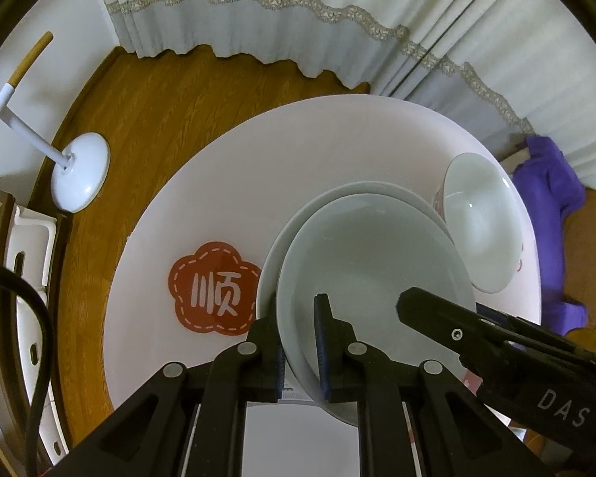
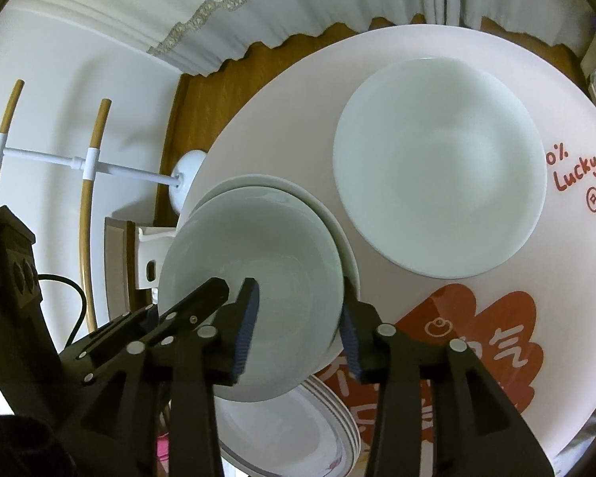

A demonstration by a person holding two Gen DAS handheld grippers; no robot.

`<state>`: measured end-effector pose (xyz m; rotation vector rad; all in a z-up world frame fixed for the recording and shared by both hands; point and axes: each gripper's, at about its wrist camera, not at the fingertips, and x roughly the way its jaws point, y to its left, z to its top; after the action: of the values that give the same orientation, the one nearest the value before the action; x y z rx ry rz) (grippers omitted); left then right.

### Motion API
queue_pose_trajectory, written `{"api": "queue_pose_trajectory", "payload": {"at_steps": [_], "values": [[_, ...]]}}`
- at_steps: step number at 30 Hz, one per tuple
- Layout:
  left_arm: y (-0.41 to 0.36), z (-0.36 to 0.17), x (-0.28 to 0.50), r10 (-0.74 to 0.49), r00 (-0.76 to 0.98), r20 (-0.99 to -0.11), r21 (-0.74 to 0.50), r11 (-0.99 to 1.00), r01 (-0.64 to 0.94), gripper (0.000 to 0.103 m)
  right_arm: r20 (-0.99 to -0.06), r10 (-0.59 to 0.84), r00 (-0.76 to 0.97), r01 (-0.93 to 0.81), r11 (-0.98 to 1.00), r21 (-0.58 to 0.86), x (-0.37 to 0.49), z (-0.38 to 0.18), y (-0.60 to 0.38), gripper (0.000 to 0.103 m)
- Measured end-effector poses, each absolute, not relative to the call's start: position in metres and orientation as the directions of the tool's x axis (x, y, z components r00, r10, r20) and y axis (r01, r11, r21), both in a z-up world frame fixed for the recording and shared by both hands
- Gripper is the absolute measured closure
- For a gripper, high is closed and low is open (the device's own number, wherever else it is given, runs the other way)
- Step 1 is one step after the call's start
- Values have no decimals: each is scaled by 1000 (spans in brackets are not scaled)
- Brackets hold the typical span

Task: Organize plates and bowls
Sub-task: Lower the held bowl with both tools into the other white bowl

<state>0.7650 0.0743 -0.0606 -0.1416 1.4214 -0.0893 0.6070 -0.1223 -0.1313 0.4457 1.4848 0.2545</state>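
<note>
Left wrist view: the left hand-held gripper [image 1: 300, 342] is seen clamped on the near rim of a pale bowl [image 1: 377, 278], which sits inside a second, slightly larger bowl [image 1: 294, 222] on the pink round table [image 1: 258, 167]. A separate white bowl [image 1: 480, 222] stands just beside this pair, toward the table's right edge. The right hand-held gripper [image 1: 413, 302] reaches in over the nested bowl from the right. Right wrist view: the jaws of the right hand-held gripper [image 2: 298, 322] are apart, straddling the nested bowl's right-hand rim without pressing it. A white plate [image 2: 437, 167] lies alone farther out on the table, and a stack of patterned plates [image 2: 318, 429] sits under the bowls at the near edge. Judgement: two bowls are nested and some plates stacked; the lone bowl and the lone plate remain to be gathered.
</note>
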Motion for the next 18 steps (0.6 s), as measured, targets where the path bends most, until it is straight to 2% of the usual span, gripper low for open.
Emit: {"api": "queue_pose_trajectory", "payload": {"at_steps": [10, 18], "values": [[74, -56, 767, -147, 135, -980, -153, 988, -37, 93, -904, 427, 18, 153, 892, 425, 621, -132, -109, 41], [77, -58, 767, -159, 125, -979, -167, 984, -58, 94, -927, 374, 15, 196, 908, 369, 627, -126, -105, 38]]}}
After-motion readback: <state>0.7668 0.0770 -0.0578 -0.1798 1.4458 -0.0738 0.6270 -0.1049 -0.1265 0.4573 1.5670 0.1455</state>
